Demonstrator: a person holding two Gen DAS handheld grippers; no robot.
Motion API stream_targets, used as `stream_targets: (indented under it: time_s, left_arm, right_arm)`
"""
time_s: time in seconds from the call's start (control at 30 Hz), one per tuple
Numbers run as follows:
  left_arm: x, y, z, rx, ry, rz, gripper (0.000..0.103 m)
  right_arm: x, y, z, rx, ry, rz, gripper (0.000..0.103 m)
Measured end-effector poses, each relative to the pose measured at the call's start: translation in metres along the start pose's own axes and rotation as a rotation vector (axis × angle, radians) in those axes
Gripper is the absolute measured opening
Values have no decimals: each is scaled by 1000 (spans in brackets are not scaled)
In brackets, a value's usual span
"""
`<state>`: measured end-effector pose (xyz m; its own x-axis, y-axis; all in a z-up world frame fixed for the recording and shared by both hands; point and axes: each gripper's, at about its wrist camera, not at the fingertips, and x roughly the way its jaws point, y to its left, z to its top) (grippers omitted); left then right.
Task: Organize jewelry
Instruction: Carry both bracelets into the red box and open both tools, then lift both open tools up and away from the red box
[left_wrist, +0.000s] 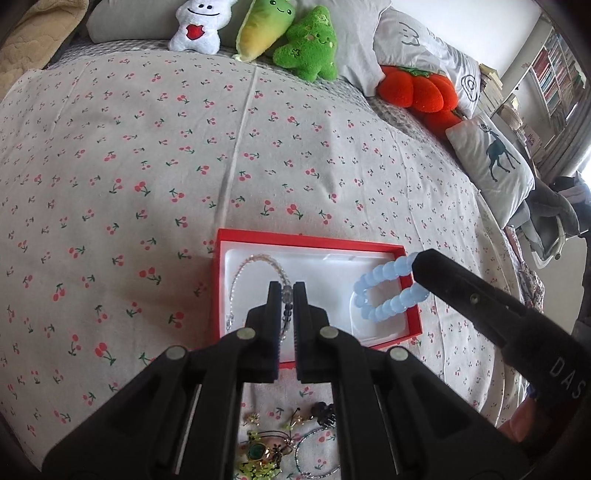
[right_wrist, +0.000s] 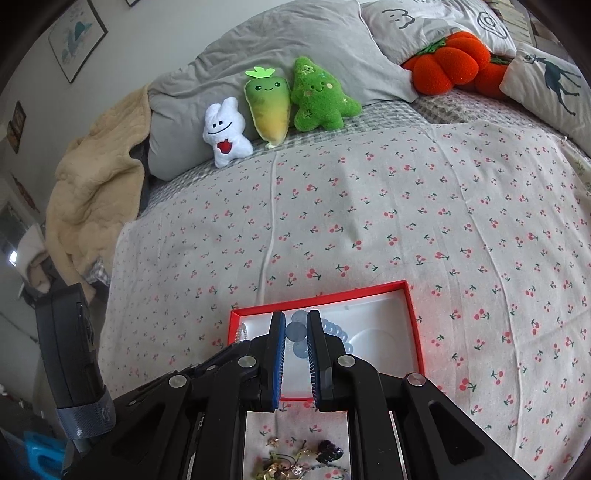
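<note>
Over the red box (left_wrist: 410, 310) on the cherry-print sheet (left_wrist: 110, 177), left gripper (left_wrist: 287, 291) pinched tight on a clear beaded bracelet (left_wrist: 255, 264), right gripper (right_wrist: 295, 325) clamped on a blue bead bracelet (left_wrist: 388, 280), loose jewelry pile (left_wrist: 284, 446) just below the box.

Open red cardboard box with white moulded liner (left_wrist: 413, 314): set on the cherry-print bedsheet (left_wrist: 147, 177), well before the pillows. In it, a clear-beaded strand (left_wrist: 255, 260) at its left and a pale blue chunky-bead bracelet (left_wrist: 384, 275) at its right, lifted across the right rim. Heap of small mixed jewellery (left_wrist: 275, 448): on the sheet, nearer than the box. Three plush toys (right_wrist: 273, 110): lined up behind, against a grey pillow (right_wrist: 288, 48).
</note>
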<state>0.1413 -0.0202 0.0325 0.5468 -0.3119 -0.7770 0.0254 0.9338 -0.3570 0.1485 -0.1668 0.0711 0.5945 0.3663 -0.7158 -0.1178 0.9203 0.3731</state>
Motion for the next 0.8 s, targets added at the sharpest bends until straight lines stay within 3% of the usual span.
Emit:
stream_targets:
  time_s: [0.1, 0.33, 0.53, 0.6, 0.67, 0.73, 0.8]
  left_arm:
    - [2, -3, 0, 22, -3, 11, 7]
    - [8, -5, 0, 19, 7, -6, 7]
    - [9, -11, 0, 34, 8, 8, 7]
    - [5, -15, -2, 50, 14, 30, 15]
    - [-3, -19, -4, 71, 0, 45, 40]
    - [-13, -22, -7, 88, -24, 67, 53]
    - [-22, -24, -10, 99, -30, 86, 59]
  right_arm:
    - [6, 1, -1, -8, 4, -16, 12]
    - [20, -22, -2, -27, 12, -191, 12]
    - [16, -33, -3, -28, 18, -214, 13]
    - [11, -30, -3, -44, 18, -233, 15]
    - [6, -27, -3, -61, 27, -236, 16]
    - [-1, -25, -5, -69, 32, -241, 18]
    - [-10, -25, -7, -68, 37, -248, 23]
